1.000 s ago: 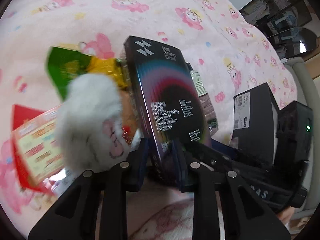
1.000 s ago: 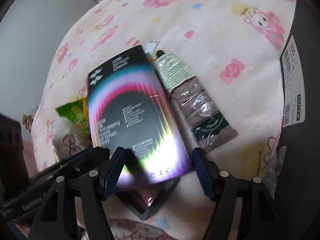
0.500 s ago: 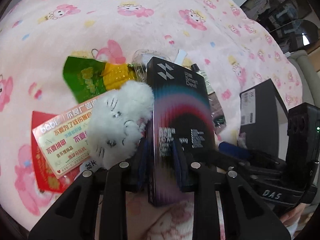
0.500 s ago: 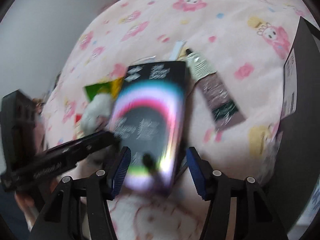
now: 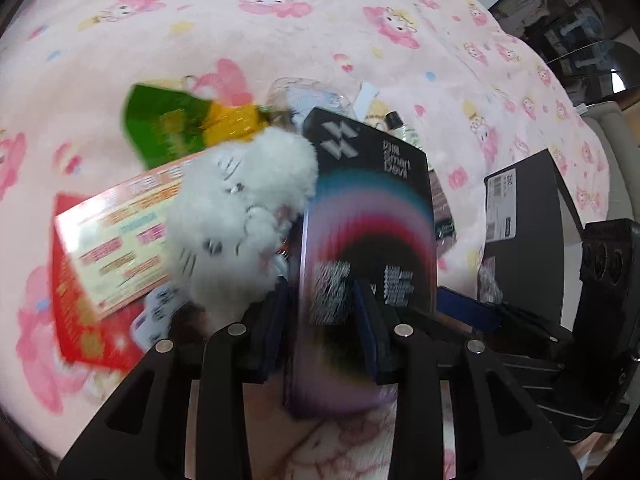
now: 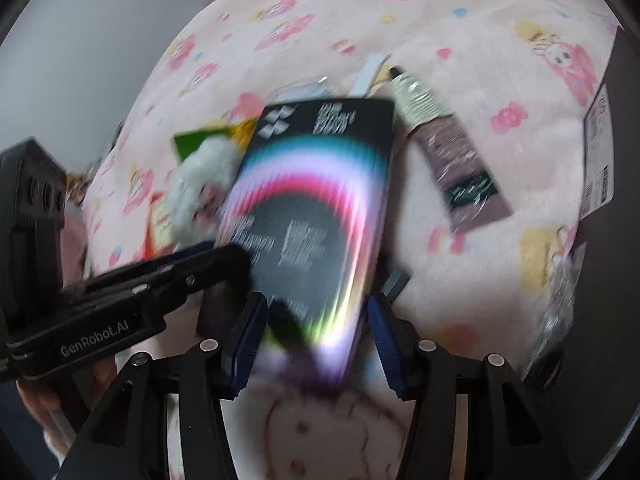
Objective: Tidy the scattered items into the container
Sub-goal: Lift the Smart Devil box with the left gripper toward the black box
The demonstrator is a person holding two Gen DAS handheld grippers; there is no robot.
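The black box at centre frame reads "Smart Devil". It stands between both claws: the left claw has just been opening off it, and the right claw has been closing, not visibly gripping. "GenRobot.AI" marks the left claw's body. A pink cartoon-print bed lies beneath.

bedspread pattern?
Pale pink bedspread with pink and yellow cartoon characters and small flowers; clearest in the left wrist view.
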